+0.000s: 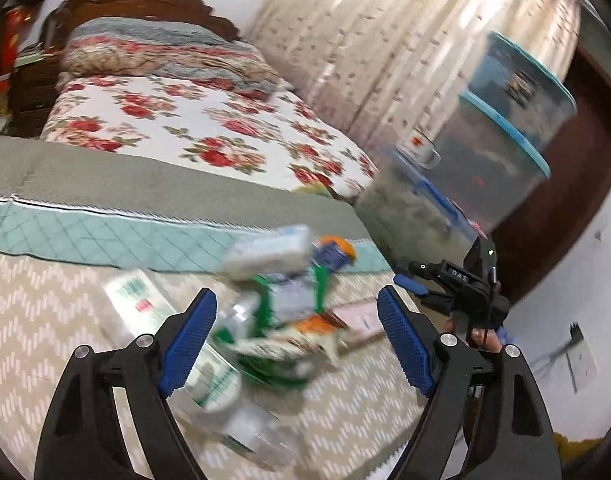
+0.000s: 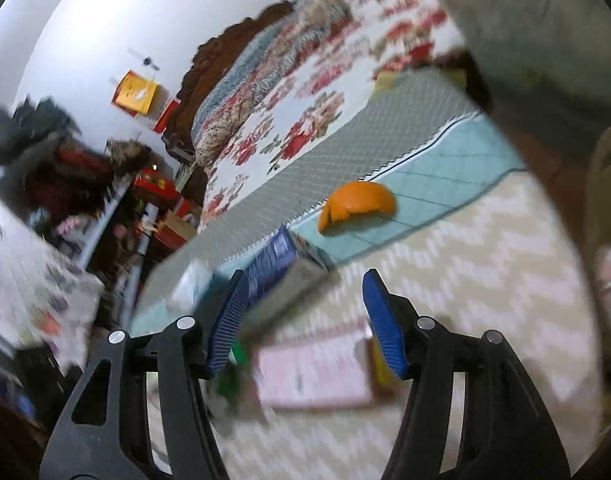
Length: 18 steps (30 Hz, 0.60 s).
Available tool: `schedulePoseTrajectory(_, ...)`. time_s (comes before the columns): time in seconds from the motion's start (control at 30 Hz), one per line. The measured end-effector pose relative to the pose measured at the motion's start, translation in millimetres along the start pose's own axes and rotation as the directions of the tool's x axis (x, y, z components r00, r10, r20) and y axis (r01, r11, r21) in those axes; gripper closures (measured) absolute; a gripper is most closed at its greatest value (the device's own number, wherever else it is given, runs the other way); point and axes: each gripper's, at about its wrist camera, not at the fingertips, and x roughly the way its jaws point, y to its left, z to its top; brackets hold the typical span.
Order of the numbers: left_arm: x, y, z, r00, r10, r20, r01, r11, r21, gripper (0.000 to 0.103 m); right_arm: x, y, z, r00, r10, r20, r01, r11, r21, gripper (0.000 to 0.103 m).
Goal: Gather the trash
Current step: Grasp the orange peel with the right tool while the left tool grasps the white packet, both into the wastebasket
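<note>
A heap of trash lies on the chevron-patterned bedspread [image 1: 45,320]. In it are a clear plastic bottle [image 1: 217,380] with a green label, a white and green packet [image 1: 137,296], a pale box [image 1: 269,252], green-edged wrappers [image 1: 289,344] and a flat pink box [image 1: 359,318]. My left gripper [image 1: 297,340] is open, its jaws wide on either side of the heap. My right gripper [image 2: 307,320] is open over the pink box [image 2: 313,372] and a blurred grey box [image 2: 293,292]. An orange peel [image 2: 357,206] and a blue packet [image 2: 275,260] lie beyond it. The right gripper [image 1: 409,284] also shows at the heap's right.
A floral bed [image 1: 209,132] with a dark carved headboard [image 1: 145,0] runs behind the spread. Stacked clear storage tubs [image 1: 505,140] with teal lids, a cup [image 1: 419,148] on one, stand right of the bed by a curtain [image 1: 385,40]. Cluttered shelves [image 2: 85,200] fill the left of the right wrist view.
</note>
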Motion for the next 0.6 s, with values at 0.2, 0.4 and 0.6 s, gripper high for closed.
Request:
schedulePoseTrajectory(0.2,40.6,-8.4,31.5,0.995,0.098,-0.035,-0.096,0.993,0.064,0.01,67.5,-24.1,34.1,0.997,0.005,-0.074,0.012,0.973,0.23,0.04)
schedulePoseTrajectory(0.4,130.5,-39.7,41.9,0.96,0.181,-0.212,-0.137,0.969,0.205,0.009,99.4,-33.3,50.8,0.997,-0.049,-0.064,0.066,0.955,0.288,0.038)
schedulePoseTrajectory(0.6,180.5,-33.1,41.0,0.919,0.265,-0.292,-0.211,0.956,0.203,0.009,113.6,-27.9,62.8,0.996,-0.073,-0.052,0.084,0.962,0.258,0.047)
